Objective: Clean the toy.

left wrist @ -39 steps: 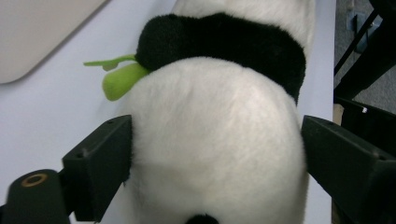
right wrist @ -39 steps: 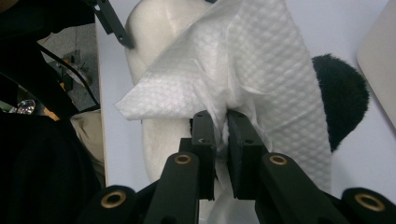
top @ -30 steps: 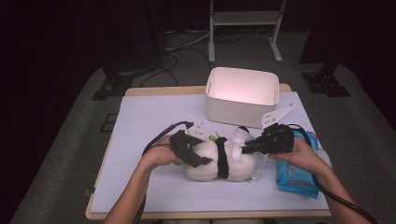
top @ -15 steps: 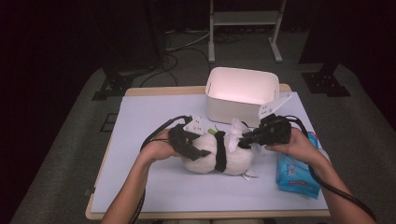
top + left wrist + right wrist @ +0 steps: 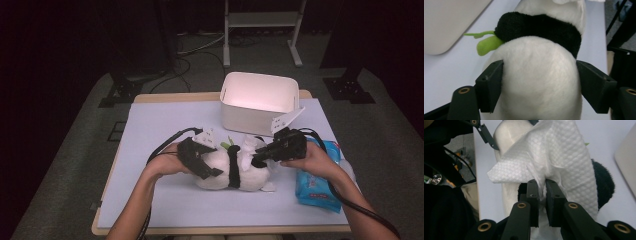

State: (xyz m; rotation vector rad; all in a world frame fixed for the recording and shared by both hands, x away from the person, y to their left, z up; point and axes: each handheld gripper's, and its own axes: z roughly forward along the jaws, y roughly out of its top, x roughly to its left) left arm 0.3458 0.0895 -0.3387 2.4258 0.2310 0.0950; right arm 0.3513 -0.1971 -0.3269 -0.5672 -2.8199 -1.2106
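Observation:
A white and black plush panda (image 5: 220,175) lies on its side on the pale table cover (image 5: 165,125), with a green leaf (image 5: 486,43) at its black band. My left gripper (image 5: 207,167) straddles its white body (image 5: 539,75). Its jaws have just been opening wider, and the plush still fills the gap and touches both pads. From the right, my right gripper (image 5: 257,160) is shut on a white textured wipe (image 5: 549,157). The wipe drapes over the panda's head end (image 5: 246,156).
A white open box (image 5: 250,117) stands just behind the panda. A blue pack of wipes (image 5: 315,187) lies at the table's right edge beside the right hand. Cables trail from both grippers toward the near edge.
The right gripper has shifted slightly left with the wipe, onto the panda's head end. The left hand has stayed on the body.

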